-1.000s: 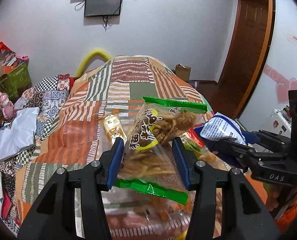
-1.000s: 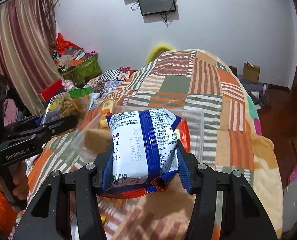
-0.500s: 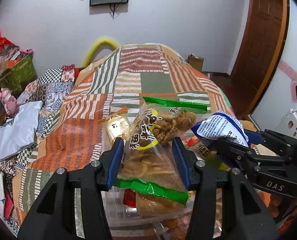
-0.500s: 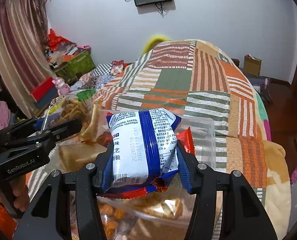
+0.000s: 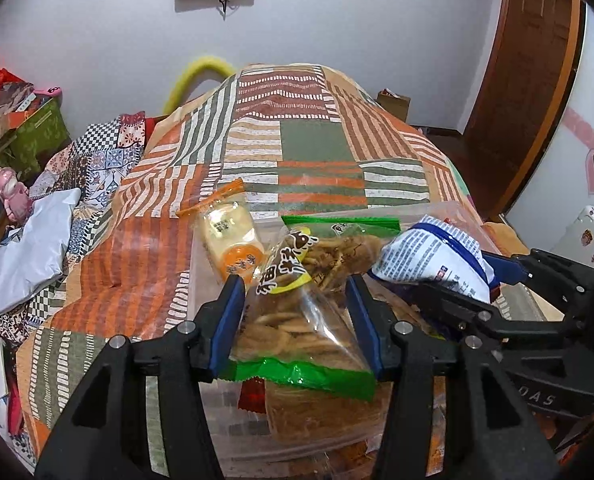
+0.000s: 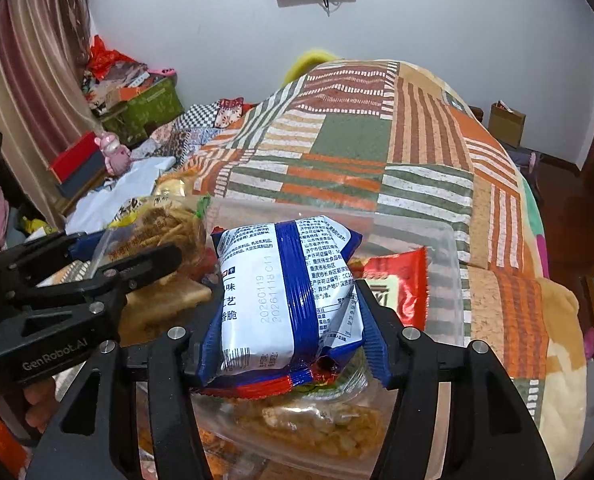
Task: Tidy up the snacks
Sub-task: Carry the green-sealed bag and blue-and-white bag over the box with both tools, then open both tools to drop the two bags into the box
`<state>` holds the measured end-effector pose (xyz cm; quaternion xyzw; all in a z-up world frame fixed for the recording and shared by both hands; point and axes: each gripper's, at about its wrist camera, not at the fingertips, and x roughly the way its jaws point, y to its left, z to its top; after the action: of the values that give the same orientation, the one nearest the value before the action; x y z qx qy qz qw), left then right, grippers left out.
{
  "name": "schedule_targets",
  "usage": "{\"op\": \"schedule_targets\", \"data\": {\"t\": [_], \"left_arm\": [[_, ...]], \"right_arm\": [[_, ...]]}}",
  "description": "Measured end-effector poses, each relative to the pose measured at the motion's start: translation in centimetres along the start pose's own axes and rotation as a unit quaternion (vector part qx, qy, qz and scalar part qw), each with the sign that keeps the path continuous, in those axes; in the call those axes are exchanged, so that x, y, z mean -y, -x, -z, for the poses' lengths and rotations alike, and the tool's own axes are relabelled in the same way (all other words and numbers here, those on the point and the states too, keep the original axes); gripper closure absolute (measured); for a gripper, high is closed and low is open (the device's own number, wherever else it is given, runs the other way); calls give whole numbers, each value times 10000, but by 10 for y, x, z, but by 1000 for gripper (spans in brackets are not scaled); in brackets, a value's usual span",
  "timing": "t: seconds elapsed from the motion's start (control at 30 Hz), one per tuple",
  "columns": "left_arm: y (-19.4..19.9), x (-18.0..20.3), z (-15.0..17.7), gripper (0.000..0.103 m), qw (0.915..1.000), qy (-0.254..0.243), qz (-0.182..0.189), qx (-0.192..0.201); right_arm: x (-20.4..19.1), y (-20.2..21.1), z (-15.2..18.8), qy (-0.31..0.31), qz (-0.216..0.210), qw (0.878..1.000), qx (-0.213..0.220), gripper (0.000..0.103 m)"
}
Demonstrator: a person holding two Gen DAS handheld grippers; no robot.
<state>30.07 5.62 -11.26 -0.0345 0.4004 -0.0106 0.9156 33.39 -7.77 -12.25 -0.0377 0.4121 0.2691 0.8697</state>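
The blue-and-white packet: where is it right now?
In the right wrist view the blue-and-white packet sits centre frame between the right gripper's opening jaws, above the clear plastic bin, beside the red packet.

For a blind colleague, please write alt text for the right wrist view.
The right gripper, jaws opening, has a blue-and-white snack packet between its pads above a clear plastic bin of snacks on a patchwork bedspread. At left, the left gripper brings a clear bag of fried sticks.

snack bags (image 5: 297,312): glossy plastic film | bin (image 6: 441,240): clear plastic | bedspread (image 5: 317,144): matt cloth
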Motion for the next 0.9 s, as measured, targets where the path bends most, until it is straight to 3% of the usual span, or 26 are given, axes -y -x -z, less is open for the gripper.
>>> {"op": "schedule_targets", "data": {"t": [0.13, 0.5, 0.7, 0.9], "left_arm": [[11, 0, 1, 45, 9999, 36, 63, 82], [50, 1, 19, 44, 9997, 85, 155, 181], [73, -2, 43, 43, 9997, 116, 184, 127], [96, -4, 80, 39, 9999, 78, 138, 35]], "right_arm": [[-2, 8, 3, 75, 29, 10000, 51, 42], [-3, 41, 15, 81, -44, 9998, 194, 40], [-10, 63, 33, 155, -112, 9996, 190, 39], [-25, 78, 62, 227, -235, 9994, 120, 30]]}}
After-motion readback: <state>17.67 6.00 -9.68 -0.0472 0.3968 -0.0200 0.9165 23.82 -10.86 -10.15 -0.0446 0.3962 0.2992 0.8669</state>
